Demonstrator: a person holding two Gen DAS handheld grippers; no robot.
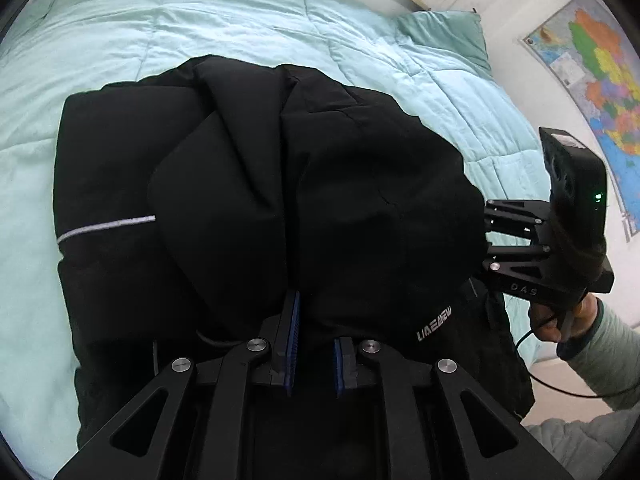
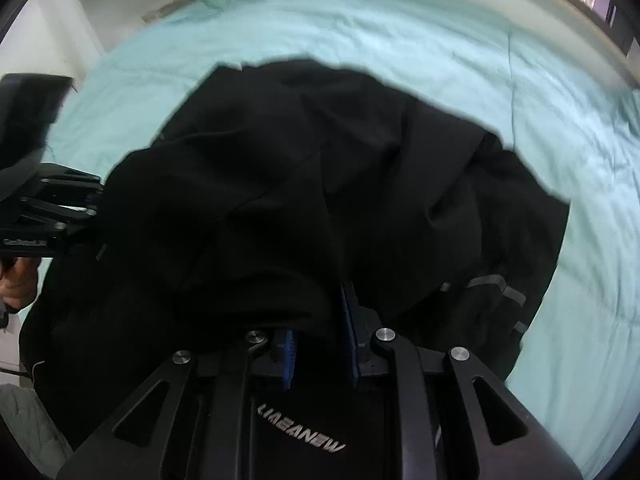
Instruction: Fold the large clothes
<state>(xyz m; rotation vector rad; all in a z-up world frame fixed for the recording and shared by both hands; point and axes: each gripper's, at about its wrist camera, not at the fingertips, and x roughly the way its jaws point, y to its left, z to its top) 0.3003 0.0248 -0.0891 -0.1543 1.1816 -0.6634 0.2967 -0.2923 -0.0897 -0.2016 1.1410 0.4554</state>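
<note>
Black jacket [image 1: 280, 184] lies bunched on the mint-green quilt [image 1: 120, 40], roughly mid-bed, its near edge lifted. Left of the jacket's raised fold, a flat panel with a thin reflective stripe [image 1: 106, 227] rests on the quilt. At the jacket's near hem, left gripper [image 1: 314, 344] has its blue-padded fingers [image 1: 293, 336] closed on a fold of the black cloth, fabric pinched between the pads. Just right of that grip, white lettering [image 1: 434, 324] shows on the jacket. At the jacket's right edge, right gripper [image 1: 490, 232] disappears into the cloth; from its own camera its pads [image 2: 350, 336] clamp a thick fold of the same jacket [image 2: 320, 168], with the lettering [image 2: 302, 434] below the fingers. Beyond the jacket's far right corner, a teal pillow [image 1: 444, 32] sits at the quilt's edge; further right, a coloured map [image 1: 596, 80] hangs on the wall.
</note>
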